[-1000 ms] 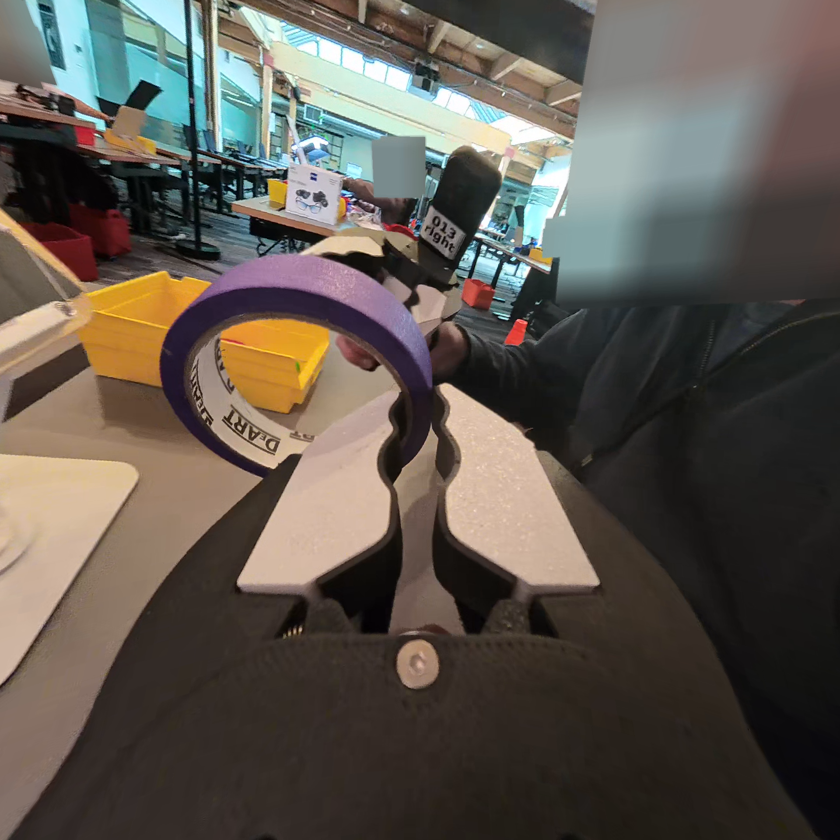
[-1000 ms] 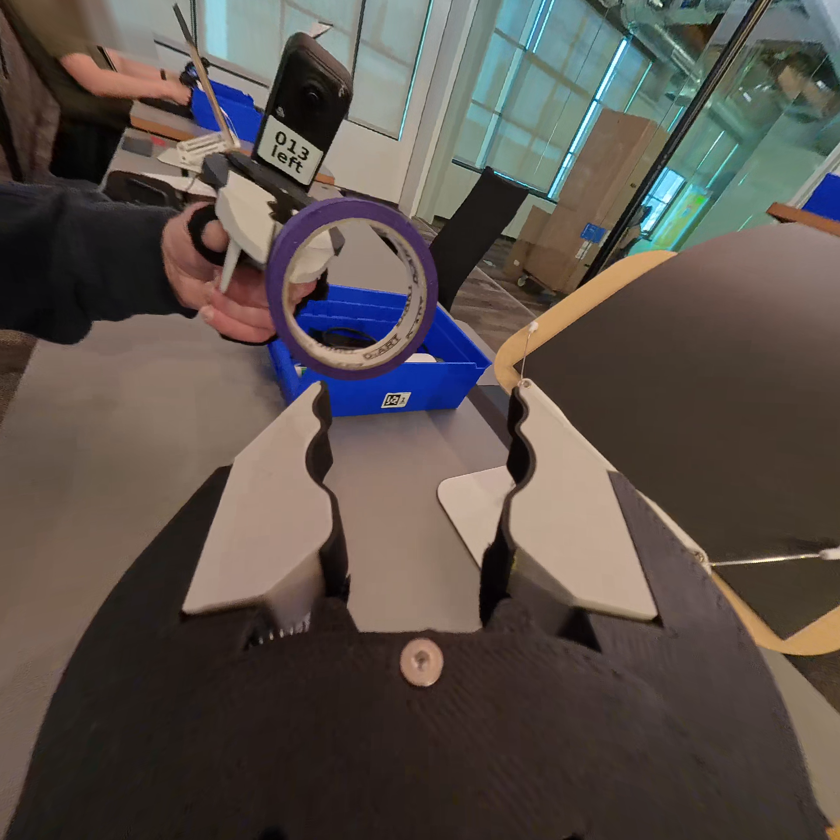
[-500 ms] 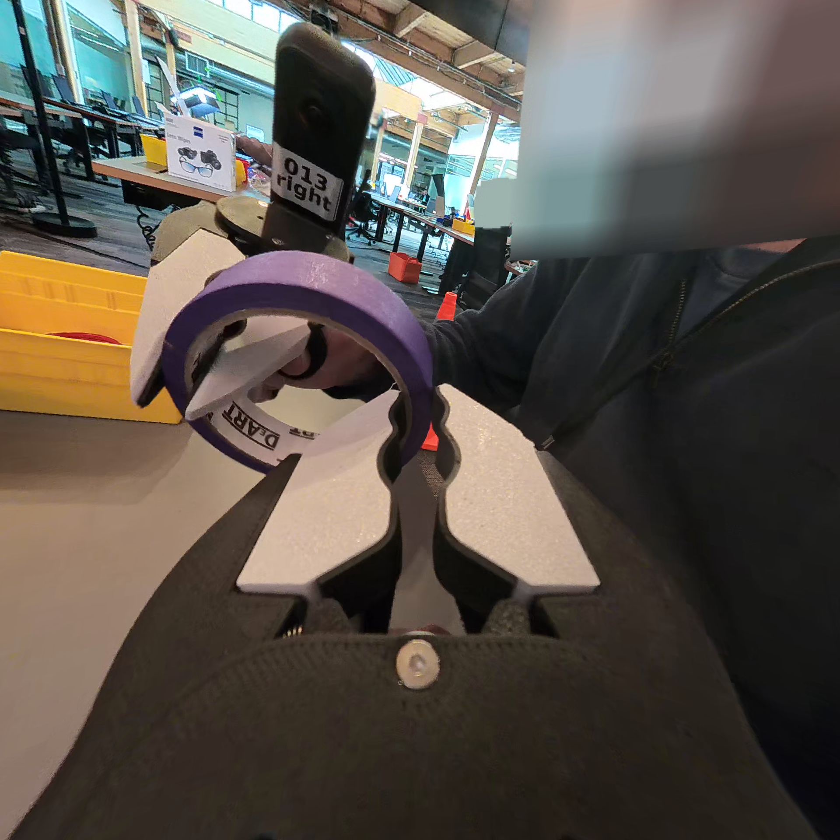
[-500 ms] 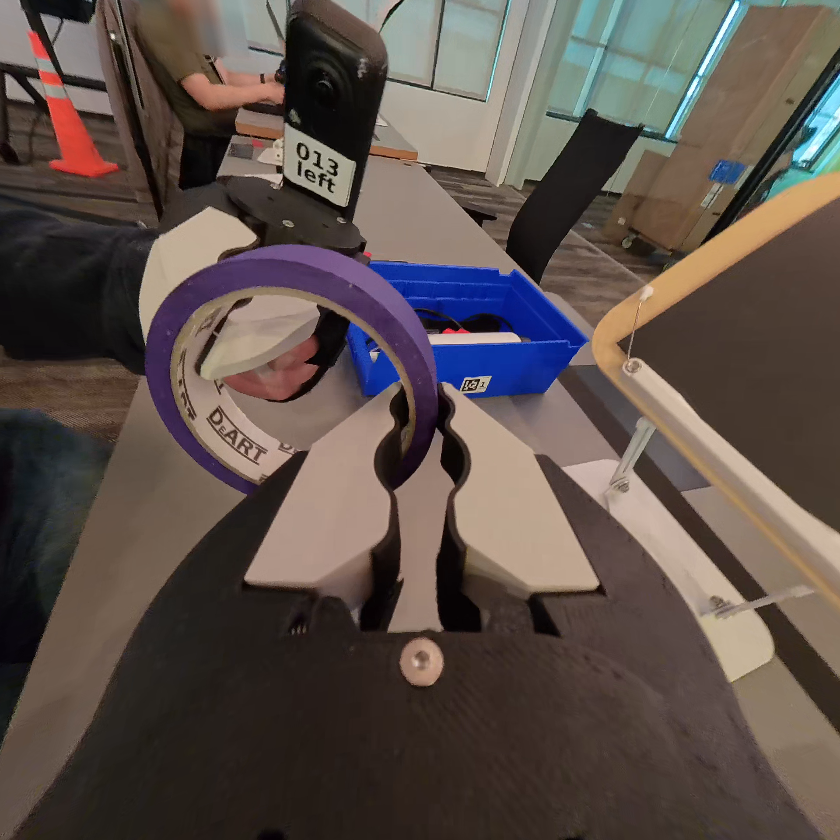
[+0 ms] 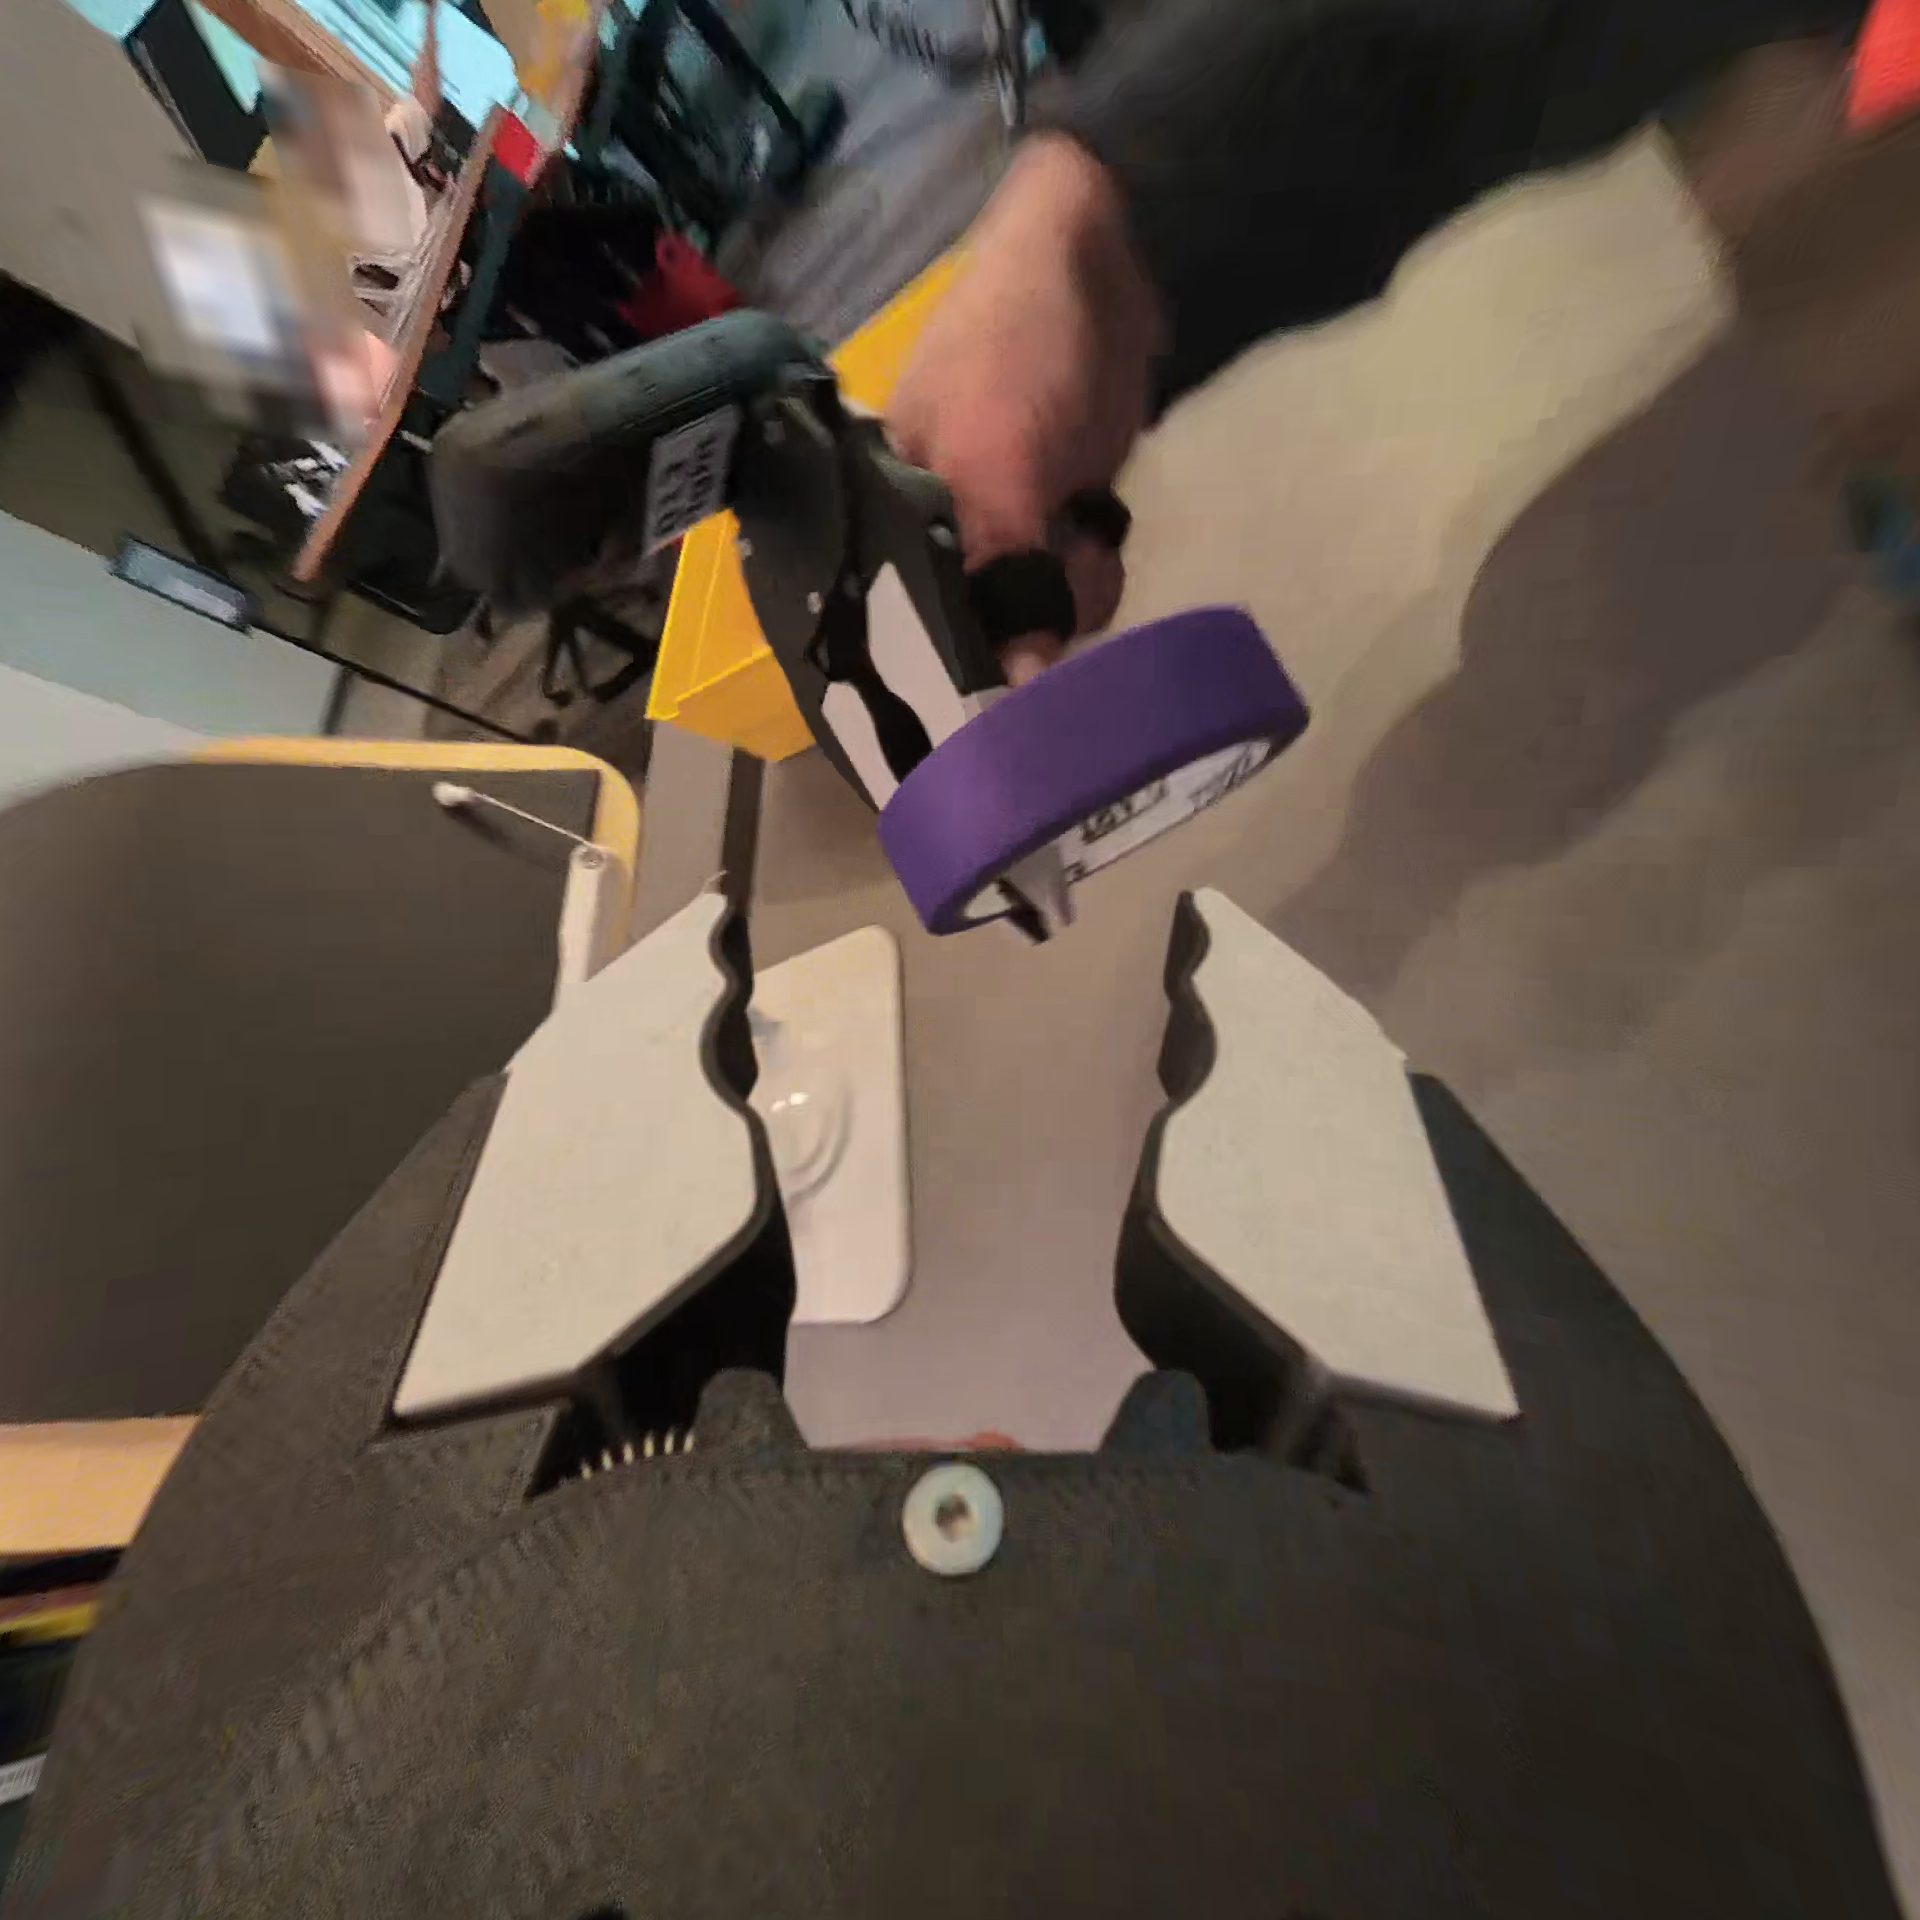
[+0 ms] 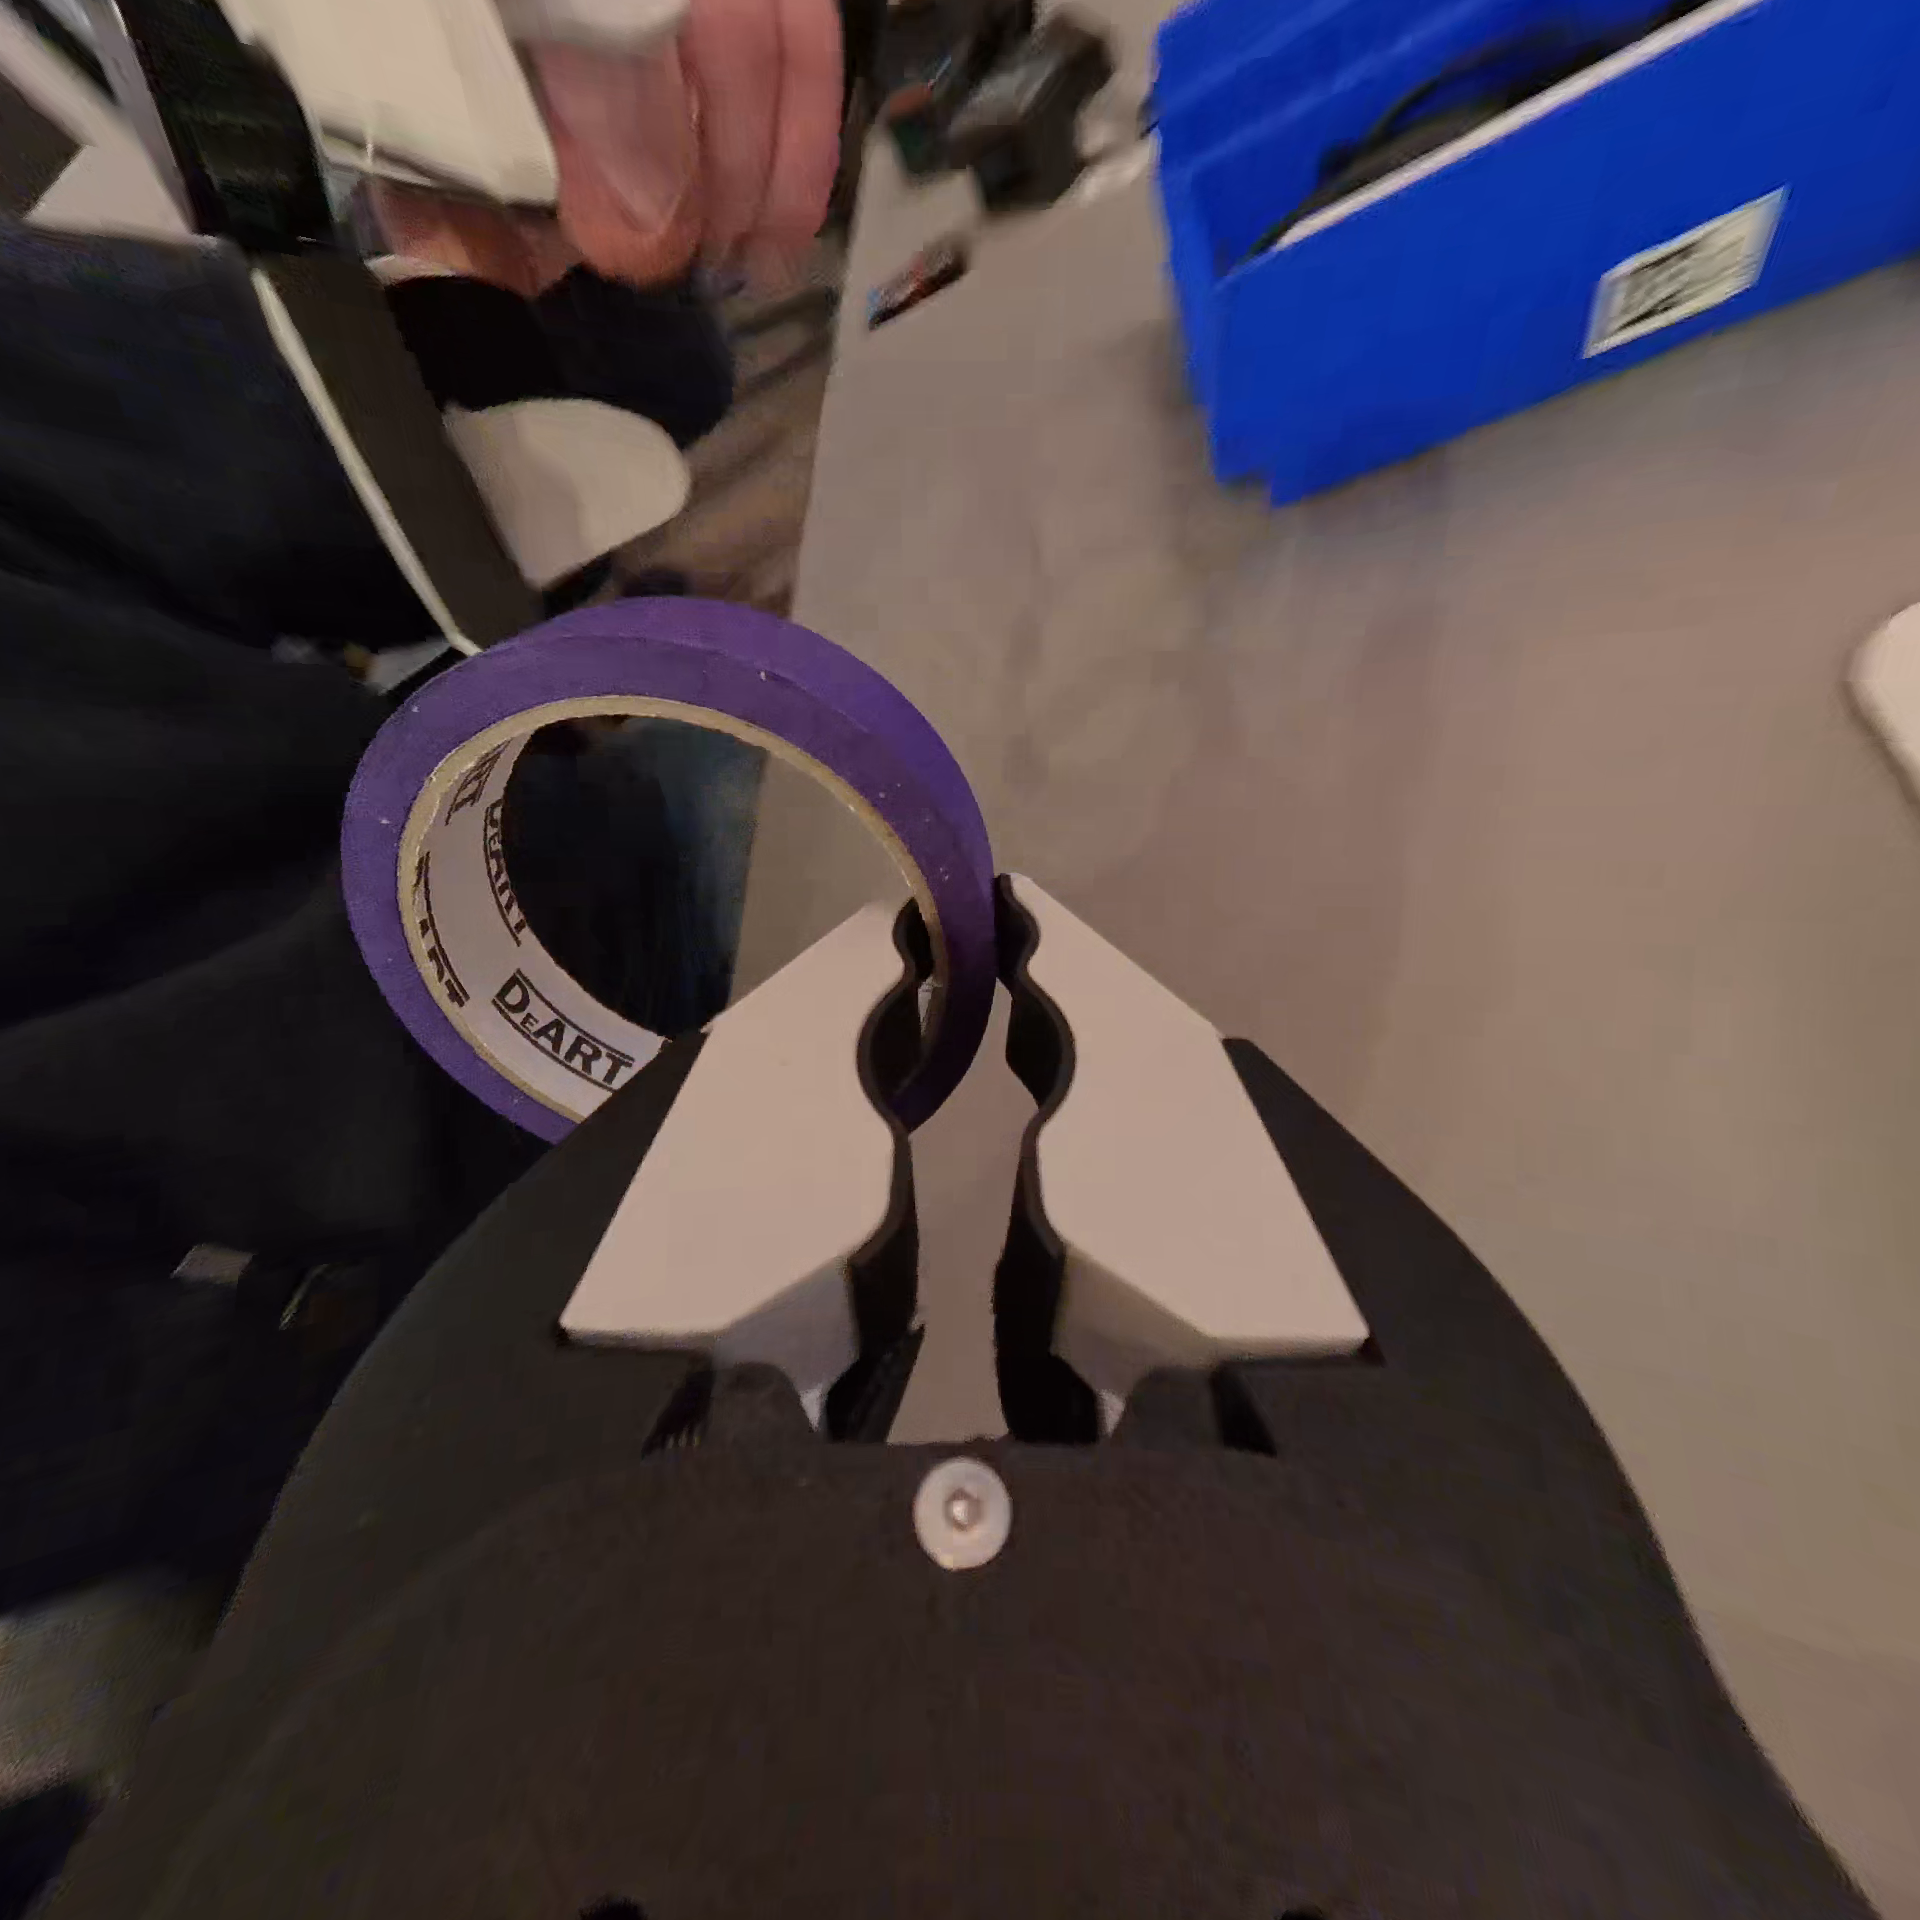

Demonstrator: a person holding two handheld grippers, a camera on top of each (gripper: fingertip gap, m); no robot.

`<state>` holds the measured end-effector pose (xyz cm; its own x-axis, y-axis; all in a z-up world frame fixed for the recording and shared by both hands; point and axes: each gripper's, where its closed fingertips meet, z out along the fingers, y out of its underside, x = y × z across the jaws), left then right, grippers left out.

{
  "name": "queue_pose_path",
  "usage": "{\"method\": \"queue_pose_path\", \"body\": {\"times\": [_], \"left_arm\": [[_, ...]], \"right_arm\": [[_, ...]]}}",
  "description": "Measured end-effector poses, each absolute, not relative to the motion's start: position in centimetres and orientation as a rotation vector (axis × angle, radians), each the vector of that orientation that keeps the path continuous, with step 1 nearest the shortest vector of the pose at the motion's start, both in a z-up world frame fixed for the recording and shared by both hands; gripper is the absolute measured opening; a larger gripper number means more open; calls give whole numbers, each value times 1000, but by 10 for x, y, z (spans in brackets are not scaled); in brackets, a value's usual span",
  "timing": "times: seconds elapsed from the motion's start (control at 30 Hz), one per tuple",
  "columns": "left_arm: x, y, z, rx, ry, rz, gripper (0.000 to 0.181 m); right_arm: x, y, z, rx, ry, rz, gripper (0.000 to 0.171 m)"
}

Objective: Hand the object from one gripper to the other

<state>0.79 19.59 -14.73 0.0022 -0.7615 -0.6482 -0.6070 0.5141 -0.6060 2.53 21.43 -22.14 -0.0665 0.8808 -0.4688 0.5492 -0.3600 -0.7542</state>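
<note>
A purple roll of tape (image 6: 665,644) with a white printed core is pinched by its wall between the pads of my right gripper (image 6: 961,904), which is shut on it. The left wrist view shows the same roll (image 5: 1081,748) hanging on the right gripper's white fingers (image 5: 902,644), held by a person's hand (image 5: 1018,343). My left gripper (image 5: 954,904) is wide open and empty, just below and in front of the roll, not touching it. One of its white fingers (image 6: 566,488) shows blurred in the right wrist view, behind the roll.
A grey table (image 6: 1351,831) lies below. A blue bin (image 6: 1507,291) stands on it at the far right. A yellow bin (image 5: 717,665) sits behind the right gripper. A white base plate (image 5: 842,1122) and a dark wood-rimmed board (image 5: 260,987) are at the left.
The right gripper shut on the roll while the left still held it. The left gripper has since opened, let go and drawn back. The roll stays in the right gripper; both views have tilted.
</note>
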Motion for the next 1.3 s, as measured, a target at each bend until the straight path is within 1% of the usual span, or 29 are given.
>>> {"method": "queue_pose_path", "body": {"times": [0.07, 0.13, 0.23, 0.27, 0.4, 0.43, 0.6, 0.63, 0.67, 0.8, 0.83, 0.93, 1.0, 1.07, 1.17, 1.23, 1.27, 1.3], "left_arm": [[20, 193, -160, -1073, 1804, -6, 77], [32, 187, -170, -985, 1884, 78, 78], [41, 185, -186, -902, 1997, 200, 74], [43, 182, -191, -900, 2031, 200, 70], [50, 170, -209, -947, 2134, 120, 34], [51, 169, -212, -943, 2147, 122, 30], [55, 176, -216, -974, 2088, 168, 29], [54, 177, -216, -1003, 2070, 161, 29], [53, 178, -217, -1046, 2050, 133, 29], [43, 191, -216, -1187, 1911, 50, 29], [41, 194, -214, -1222, 1868, 24, 28], [33, 202, -206, -1352, 1727, -125, 29], [32, 206, -201, -1442, 1617, -282, 29], [31, 210, -195, -1502, 1517, -417, 29], [34, 209, -183, -1539, 1411, -610, 29], [37, 208, -178, -1549, 1381, -688, 29], [38, 207, -176, -1539, 1372, -715, 29], [38, 207, -175, -1541, 1367, -728, 29]], "right_arm": [[25, 204, -224, -1901, -1640, 1465, 7], [28, 191, -228, -1902, -1772, 1513, 7], [35, 186, -242, -1956, -1941, 1432, 8], [37, 186, -246, -1973, -1993, 1379, 8], [42, 183, -253, -1989, -2141, 1241, 7], [43, 183, -255, -1993, -2168, 1209, 7], [40, 195, -253, -1944, -2126, 1155, 10], [39, 201, -249, -1920, -2086, 1155, 20], [39, 208, -244, -1894, -2037, 1141, 27], [46, 237, -201, -1716, -1771, 1134, 43], [50, 241, -187, -1641, -1709, 1134, 50], [68, 240, -156, -1438, -1583, 1072, 57], [76, 235, -159, -1388, -1590, 965, 57], [77, 226, -171, -1362, -1623, 876, 61], [71, 217, -188, -1350, -1648, 803, 62], [66, 213, -191, -1349, -1617, 841, 59], [64, 211, -189, -1340, -1590, 879, 54], [63, 211, -188, -1331, -1562, 906, 42]]}}
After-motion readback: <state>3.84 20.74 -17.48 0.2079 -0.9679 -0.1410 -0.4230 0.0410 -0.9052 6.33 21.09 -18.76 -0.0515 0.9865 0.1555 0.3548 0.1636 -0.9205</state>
